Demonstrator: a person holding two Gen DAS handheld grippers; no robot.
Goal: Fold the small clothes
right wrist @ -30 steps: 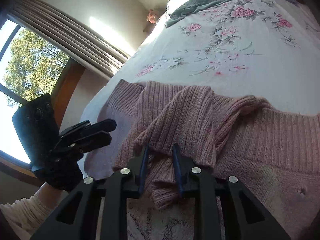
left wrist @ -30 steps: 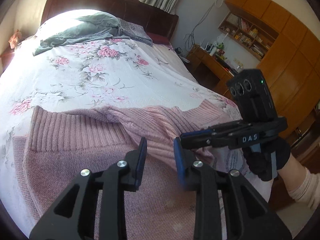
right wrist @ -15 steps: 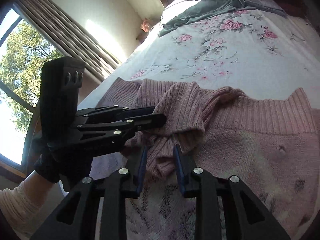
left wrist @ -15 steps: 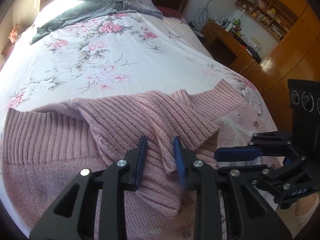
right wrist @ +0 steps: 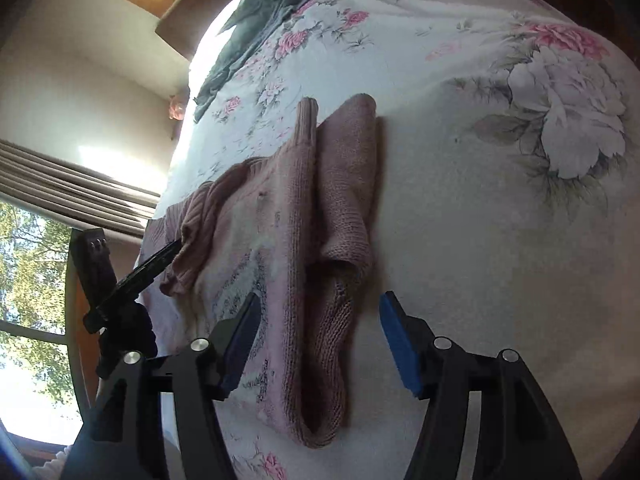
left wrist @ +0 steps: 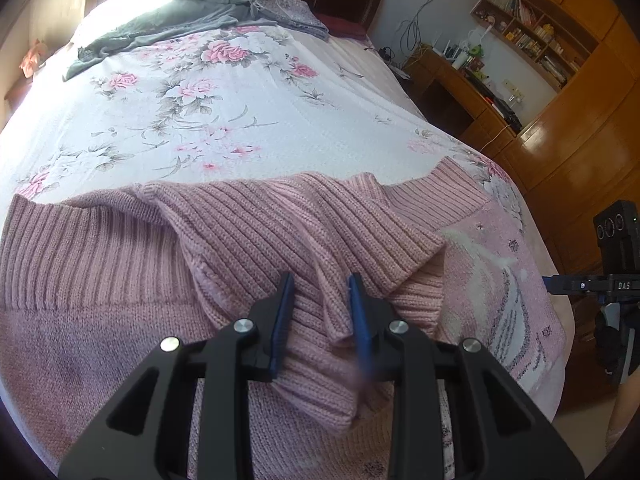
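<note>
My left hand-held gripper (left wrist: 320,312) pinches the ribbed sleeve (left wrist: 320,248) low in frame over the pink sweater (right wrist: 280,280) on the bed (left wrist: 224,120), my right hand-held gripper (right wrist: 320,332) gapes empty, so I should lay it flat, unbunched.

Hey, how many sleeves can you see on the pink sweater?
2. The first sleeve is draped across the sweater, pinched by the left gripper. The second sleeve lies along the sweater's side, between the open jaws of the right gripper.
</note>
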